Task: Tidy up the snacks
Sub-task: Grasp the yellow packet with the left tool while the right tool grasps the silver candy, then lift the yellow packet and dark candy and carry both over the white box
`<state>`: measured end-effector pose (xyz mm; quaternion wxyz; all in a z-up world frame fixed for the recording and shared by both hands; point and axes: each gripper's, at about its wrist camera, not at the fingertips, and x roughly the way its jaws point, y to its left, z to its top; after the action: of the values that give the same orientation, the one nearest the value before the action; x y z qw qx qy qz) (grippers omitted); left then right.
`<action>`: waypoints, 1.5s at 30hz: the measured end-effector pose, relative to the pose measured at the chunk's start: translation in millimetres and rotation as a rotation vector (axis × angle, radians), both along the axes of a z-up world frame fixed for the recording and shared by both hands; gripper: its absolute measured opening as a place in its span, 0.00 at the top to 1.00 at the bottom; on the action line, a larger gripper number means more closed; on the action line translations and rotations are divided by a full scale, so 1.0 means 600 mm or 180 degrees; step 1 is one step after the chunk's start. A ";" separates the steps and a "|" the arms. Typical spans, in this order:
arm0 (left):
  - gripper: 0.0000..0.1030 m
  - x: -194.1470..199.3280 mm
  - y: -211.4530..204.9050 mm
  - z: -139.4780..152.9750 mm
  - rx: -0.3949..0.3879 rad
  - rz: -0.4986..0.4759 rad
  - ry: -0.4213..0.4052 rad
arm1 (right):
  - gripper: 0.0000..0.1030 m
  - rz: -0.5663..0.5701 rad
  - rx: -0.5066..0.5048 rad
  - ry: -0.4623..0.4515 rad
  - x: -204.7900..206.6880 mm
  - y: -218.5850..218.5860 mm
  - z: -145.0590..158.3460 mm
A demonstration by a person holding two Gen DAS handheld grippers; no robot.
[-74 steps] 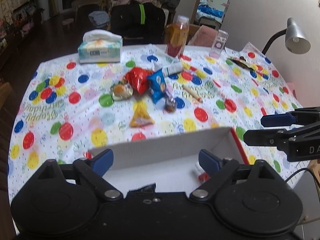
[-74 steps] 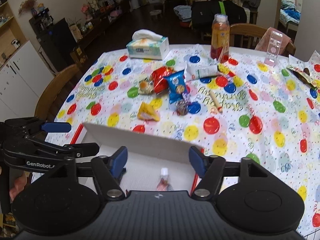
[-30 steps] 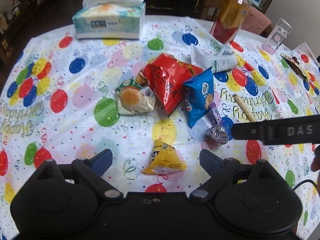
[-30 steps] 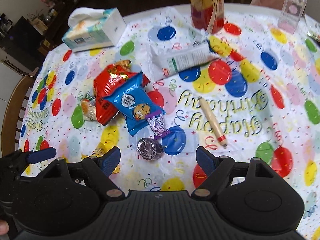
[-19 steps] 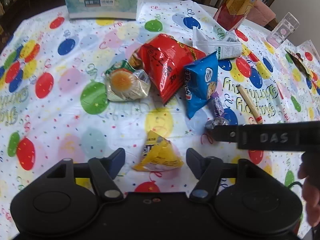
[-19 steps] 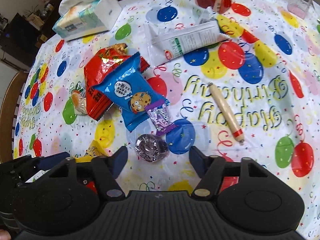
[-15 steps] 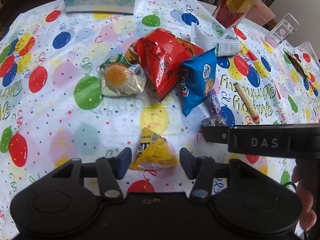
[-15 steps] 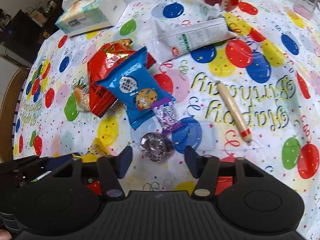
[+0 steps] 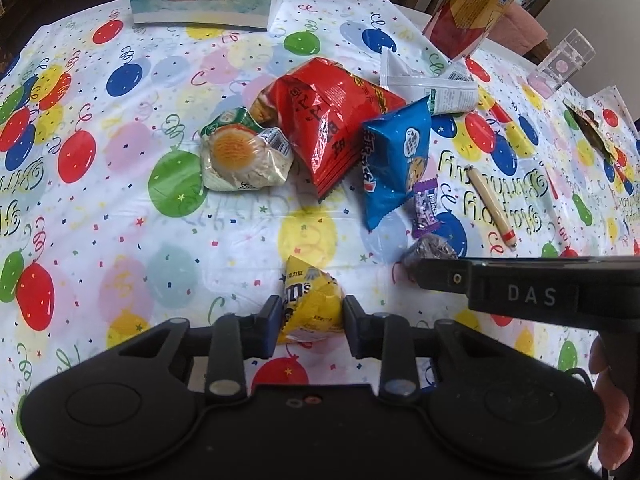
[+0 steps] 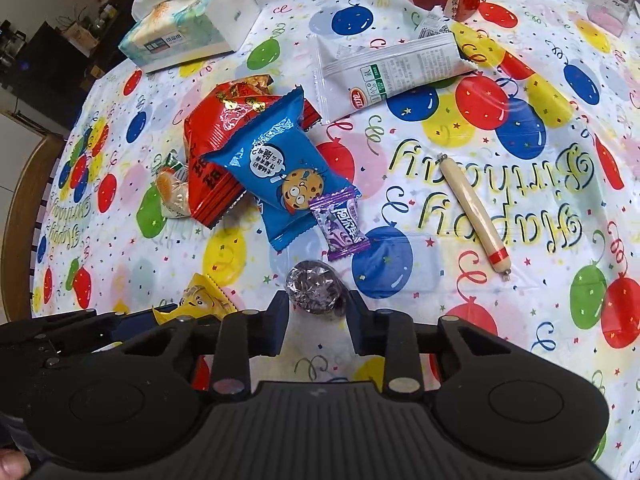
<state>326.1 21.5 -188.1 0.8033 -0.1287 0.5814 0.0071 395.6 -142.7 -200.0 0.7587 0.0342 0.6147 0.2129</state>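
On the desk (image 9: pixel 120 208), my left gripper (image 9: pixel 310 314) has its jaws pinched on the yellow candy pouch (image 9: pixel 310 300) at the near edge; just right, my right gripper (image 10: pixel 318 306) brackets the dark foil sweet (image 10: pixel 316 288), jaws narrow, contact unclear.

Even, soft indoor light; glare glints on the red snack bag (image 9: pixel 336 120); fisheye bends the surface (image 9: pixel 120 208) edges, corners perhaps slightly blurred.
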 end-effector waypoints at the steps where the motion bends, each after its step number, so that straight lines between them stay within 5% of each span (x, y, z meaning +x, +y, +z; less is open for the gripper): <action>1: 0.71 -0.002 0.001 0.003 -0.0004 0.0007 -0.0012 | 0.74 -0.0002 0.0016 0.0006 -0.002 -0.003 0.003; 5: 0.72 -0.011 0.007 0.020 -0.0049 0.0029 -0.0072 | 0.83 -0.0007 0.0070 -0.0038 -0.013 -0.013 0.024; 18: 0.72 -0.049 0.023 0.058 -0.0051 0.0035 -0.0208 | 0.82 -0.0087 0.0014 -0.0189 -0.022 -0.032 0.047; 21: 0.72 -0.053 0.026 0.057 -0.0070 0.0042 -0.0193 | 0.67 -0.0063 -0.0037 -0.0214 -0.018 -0.026 0.039; 23: 0.72 -0.055 0.027 0.056 -0.0083 0.0041 -0.0187 | 0.39 -0.0034 -0.0055 -0.0255 -0.015 -0.021 0.035; 25: 0.72 -0.054 0.028 0.056 -0.0087 0.0042 -0.0185 | 0.34 -0.0005 -0.0088 -0.0299 -0.012 -0.015 0.030; 32: 0.71 -0.047 0.030 0.052 -0.0100 0.0060 -0.0172 | 0.35 0.0057 -0.0236 -0.0181 0.004 0.001 -0.004; 40: 0.72 -0.042 0.028 0.048 -0.0114 0.0048 -0.0162 | 0.67 0.0104 -0.0269 -0.0151 0.006 0.009 -0.014; 45: 0.72 -0.046 0.026 0.053 -0.0105 0.0041 -0.0182 | 0.68 0.0057 -0.0271 -0.0176 0.002 0.002 -0.008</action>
<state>298.7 37.0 -156.0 0.8173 -0.1458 0.5574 -0.0010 397.0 -141.3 -204.8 0.7742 -0.0095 0.6023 0.1941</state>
